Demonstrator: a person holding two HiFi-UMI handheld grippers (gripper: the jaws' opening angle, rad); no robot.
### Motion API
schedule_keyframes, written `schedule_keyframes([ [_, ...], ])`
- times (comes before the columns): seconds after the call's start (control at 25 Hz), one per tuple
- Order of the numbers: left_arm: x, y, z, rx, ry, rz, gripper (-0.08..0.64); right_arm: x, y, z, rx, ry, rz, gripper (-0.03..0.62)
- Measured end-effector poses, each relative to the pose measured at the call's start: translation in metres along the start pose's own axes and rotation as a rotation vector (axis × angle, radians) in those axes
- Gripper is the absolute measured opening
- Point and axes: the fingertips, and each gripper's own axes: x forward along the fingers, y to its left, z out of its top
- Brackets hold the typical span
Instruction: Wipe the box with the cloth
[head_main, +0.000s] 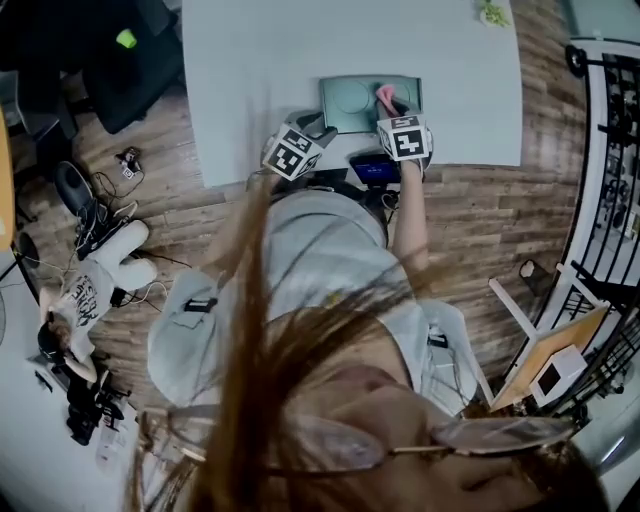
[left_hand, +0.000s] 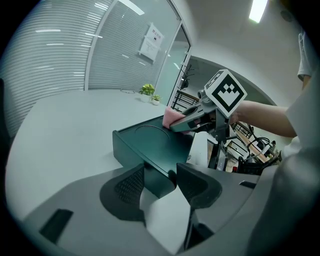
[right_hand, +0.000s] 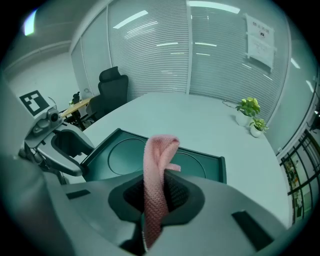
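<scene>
A dark green box (head_main: 350, 100) with round recesses in its top lies at the near edge of the pale table (head_main: 260, 60). My left gripper (head_main: 322, 125) is shut on the box's near left corner; in the left gripper view the corner (left_hand: 157, 180) sits wedged between both pads. My right gripper (head_main: 392, 108) is shut on a pink cloth (head_main: 385, 96) over the box's right part. In the right gripper view the cloth (right_hand: 159, 165) stands up out of the jaws in front of the box (right_hand: 125, 155).
Small potted plants (right_hand: 250, 112) stand at the table's far right. A black office chair (right_hand: 112, 85) is beyond the table's left side. Cables and a soft toy (head_main: 100, 270) lie on the wooden floor, and a black railing (head_main: 610, 150) runs on the right.
</scene>
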Motion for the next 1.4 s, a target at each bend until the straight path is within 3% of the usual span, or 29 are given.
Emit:
schedule_keyframes([
  [0.24,0.0,-0.002,0.0,0.008,0.006,-0.003,0.204,-0.004,0.002,0.0,0.022,-0.021,-0.036,0.038],
  [0.52,0.0,-0.002,-0.001,0.01,0.001,-0.012,0.204,0.001,0.029,0.008,0.033,-0.045,0.042,0.038],
  [1.04,0.0,-0.003,-0.002,0.017,0.002,-0.013,0.204,0.013,0.058,0.017,-0.013,-0.014,0.079,0.038],
  [1.4,0.001,-0.008,-0.006,0.023,0.008,-0.021,0.204,0.016,0.086,0.021,-0.007,-0.032,0.159,0.038],
])
